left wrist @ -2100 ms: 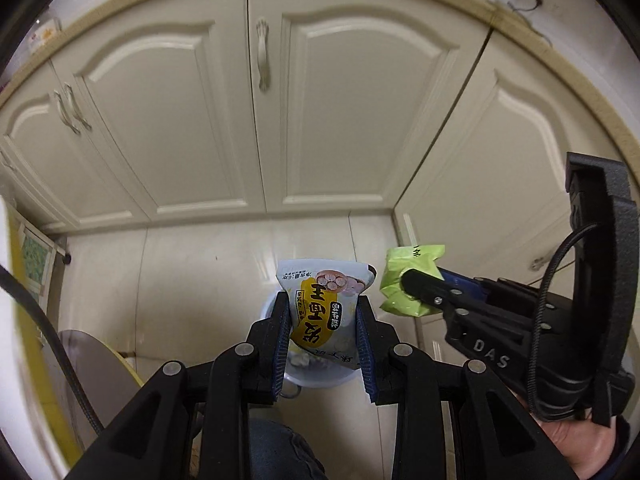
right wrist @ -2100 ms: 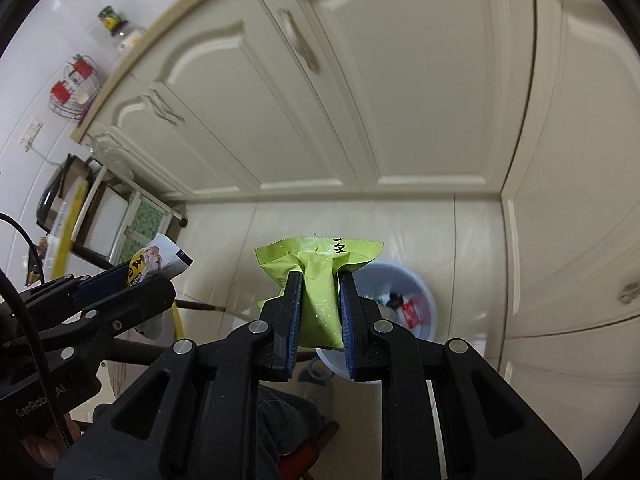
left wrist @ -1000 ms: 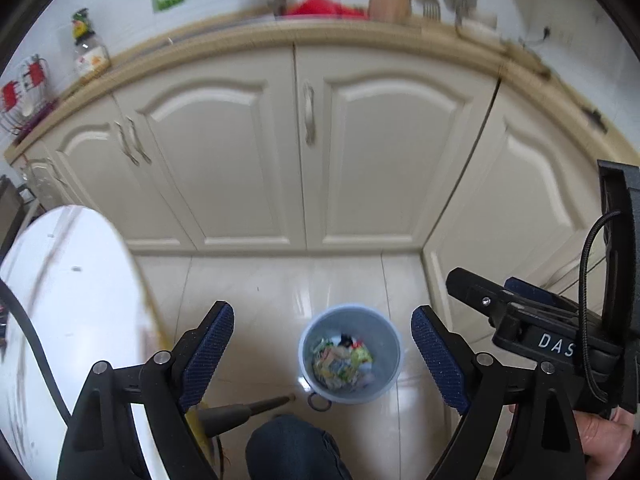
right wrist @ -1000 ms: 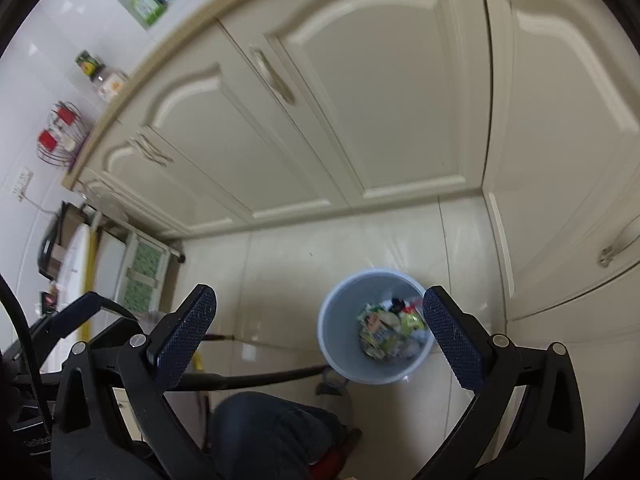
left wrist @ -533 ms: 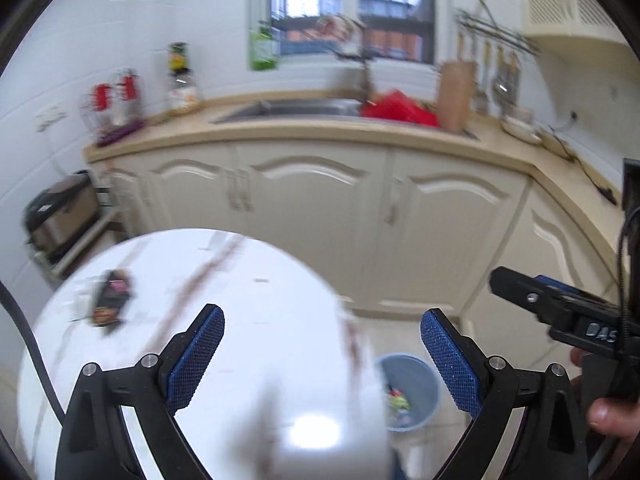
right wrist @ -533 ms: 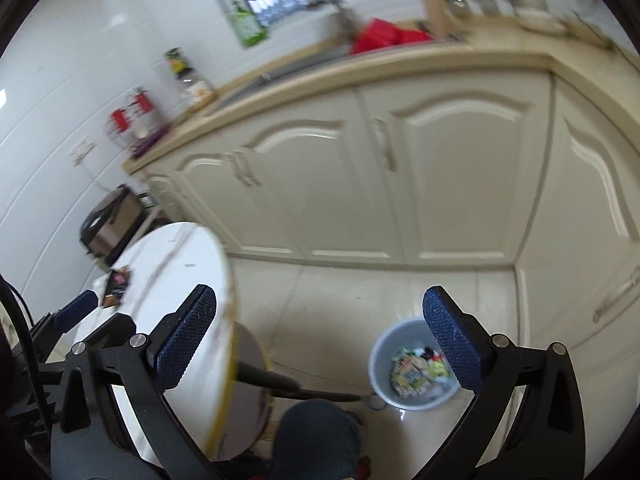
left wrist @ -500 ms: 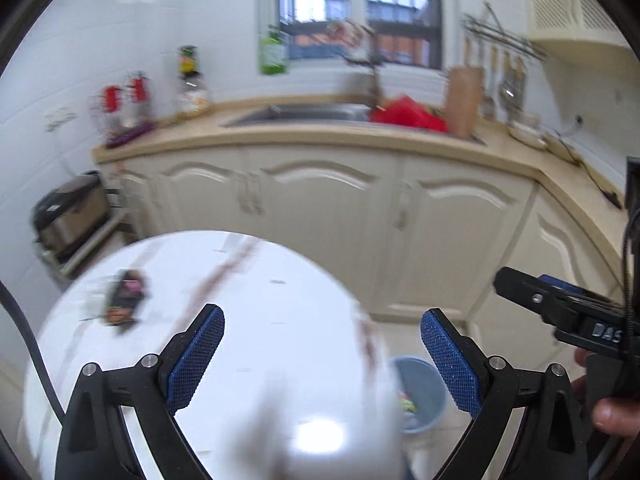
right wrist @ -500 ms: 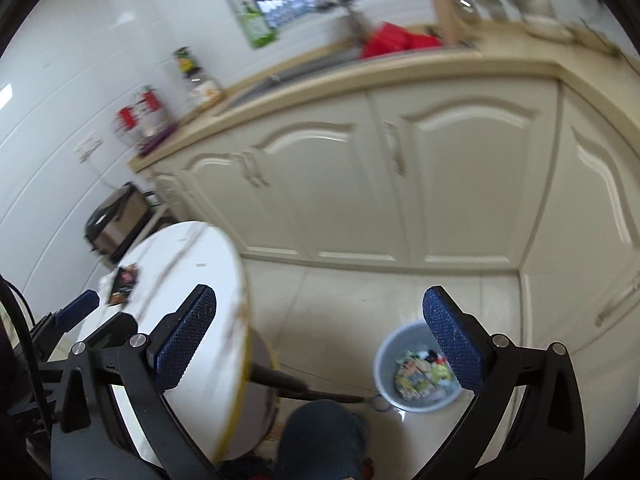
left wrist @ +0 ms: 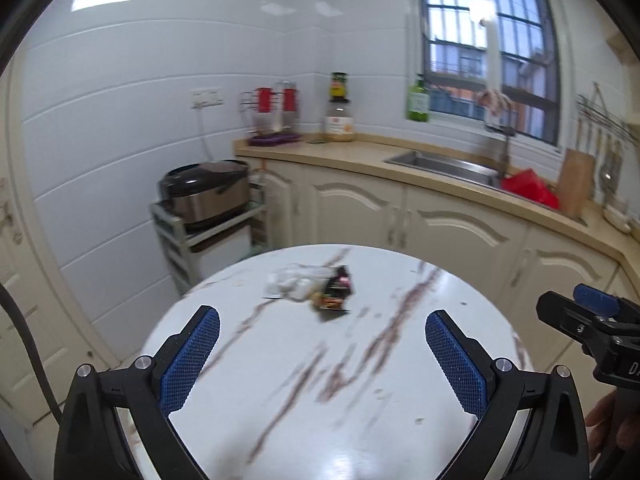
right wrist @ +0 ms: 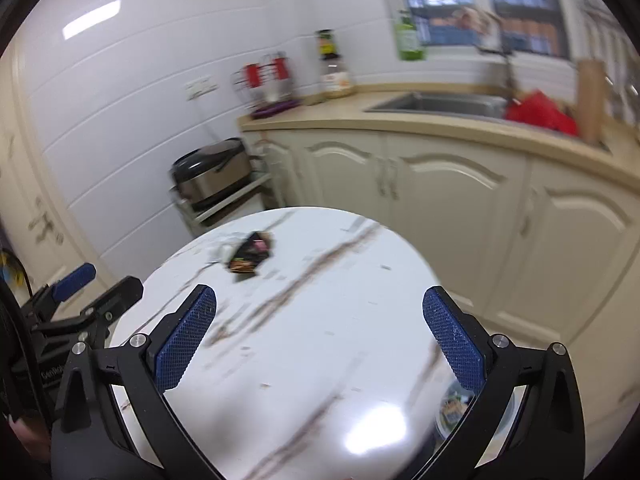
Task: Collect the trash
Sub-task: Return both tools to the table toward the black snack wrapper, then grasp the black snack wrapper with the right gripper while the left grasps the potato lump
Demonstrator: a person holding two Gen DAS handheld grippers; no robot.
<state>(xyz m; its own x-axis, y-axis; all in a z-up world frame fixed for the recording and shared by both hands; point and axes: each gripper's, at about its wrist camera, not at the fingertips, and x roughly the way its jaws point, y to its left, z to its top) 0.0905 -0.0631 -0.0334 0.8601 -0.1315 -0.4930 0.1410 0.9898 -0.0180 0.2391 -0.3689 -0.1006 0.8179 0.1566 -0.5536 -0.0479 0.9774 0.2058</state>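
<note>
Both hand-held grippers wide open and empty above the round surface

The left hand-held gripper [left wrist: 322,330], its jaws just opened further, and the right hand-held gripper [right wrist: 320,326] hold nothing above the marble-veined surface [left wrist: 360,380]; wrappers [left wrist: 320,290] lie at its far side, cream cabinets [left wrist: 460,232] and sink [left wrist: 444,162] beyond.
</note>
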